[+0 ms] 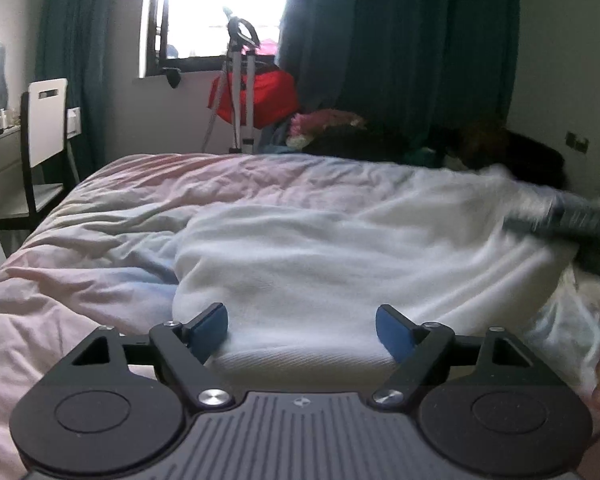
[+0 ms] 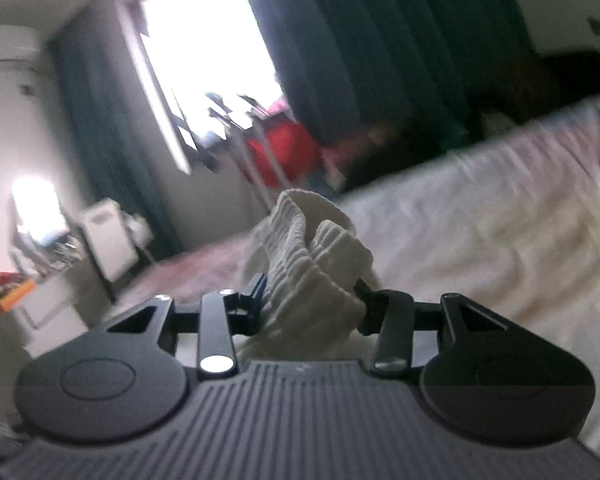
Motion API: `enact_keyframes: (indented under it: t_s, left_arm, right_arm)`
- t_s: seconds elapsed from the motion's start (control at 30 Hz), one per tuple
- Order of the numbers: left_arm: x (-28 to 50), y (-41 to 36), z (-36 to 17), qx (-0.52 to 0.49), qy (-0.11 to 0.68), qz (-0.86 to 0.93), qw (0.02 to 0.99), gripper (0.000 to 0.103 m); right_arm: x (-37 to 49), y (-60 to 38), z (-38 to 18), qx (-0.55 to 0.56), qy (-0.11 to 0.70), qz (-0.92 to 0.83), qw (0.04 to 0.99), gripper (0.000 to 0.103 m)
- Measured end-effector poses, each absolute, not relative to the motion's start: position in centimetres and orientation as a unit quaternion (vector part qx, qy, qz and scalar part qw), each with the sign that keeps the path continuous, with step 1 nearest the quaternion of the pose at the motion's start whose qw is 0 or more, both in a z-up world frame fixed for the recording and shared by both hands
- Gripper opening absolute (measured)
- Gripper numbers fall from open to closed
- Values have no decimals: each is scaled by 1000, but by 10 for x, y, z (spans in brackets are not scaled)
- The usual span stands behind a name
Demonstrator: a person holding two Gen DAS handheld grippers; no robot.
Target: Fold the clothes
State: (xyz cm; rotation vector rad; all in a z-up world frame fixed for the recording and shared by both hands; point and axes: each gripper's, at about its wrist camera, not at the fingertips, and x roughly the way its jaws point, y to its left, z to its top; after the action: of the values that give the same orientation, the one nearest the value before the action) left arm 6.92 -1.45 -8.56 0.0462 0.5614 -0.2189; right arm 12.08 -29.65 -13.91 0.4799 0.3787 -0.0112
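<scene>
A: Where's the white sweater (image 1: 320,248)?

B: On the bed (image 1: 100,208), spread just ahead of the left hand-held gripper (image 1: 302,330), whose blue pads (image 1: 210,330) stand wide apart over its hem.

A: And the right hand-held gripper (image 2: 310,300)?

B: Pinching a bunched ribbed cuff (image 2: 312,248), lifted above the bed; that view is blurred.

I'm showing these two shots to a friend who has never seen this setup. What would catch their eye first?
Probably the white garment spread over the rumpled pinkish bedding, with the left gripper open just above its near edge. Next, the ribbed cuff bunched between the fingers of the right gripper. Behind the bed, a bright window and a red bag stand out against dark curtains.
</scene>
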Motion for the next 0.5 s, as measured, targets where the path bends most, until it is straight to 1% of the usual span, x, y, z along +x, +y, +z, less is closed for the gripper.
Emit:
enact_keyframes:
  t_s: [0.03,0.1,0.13,0.17,0.2,0.23,0.27,0.3,0.43,0.5]
  left_arm:
    - [69,-16,-88,30,281,-108,953,82]
    - [69,-20,-94,45,289,-110,950,82]
    - [69,-22,-96,52,292,-109,949,82]
    - [68,-23,-99,60,292,-108,948,82]
    - [67,-24,-100,65,293,-106,948,82]
    - [67,-23,-101,67,292,-106,948,82]
    - [67,-22,-102,67,291,-106,948,82]
    - [66,-21,-103,65,292,-106,948,82]
    - [64,-17,-101,55,292,-106,949,82]
    - [64,-14,-100,45,293,-108,949,82]
  right_arm:
    - [121,-301,-145,246,194,-9,950,48]
    - [120,-314,-165,282,221,-19,933,57]
    - [120,-320,-171,301,229,-18,926,58]
    - [121,-324,-174,310,231,-14,922,61]
    - [121,-325,-175,313,231,-10,921,66]
    - [122,-325,-175,312,231,-11,921,68]
    - [122,-324,-177,311,232,-16,921,77]
    - [122,-323,-179,314,236,-22,919,84]
    - [121,-333,-197,375,258,11,890,84]
    - [125,-337,-206,399,271,21,876,86]
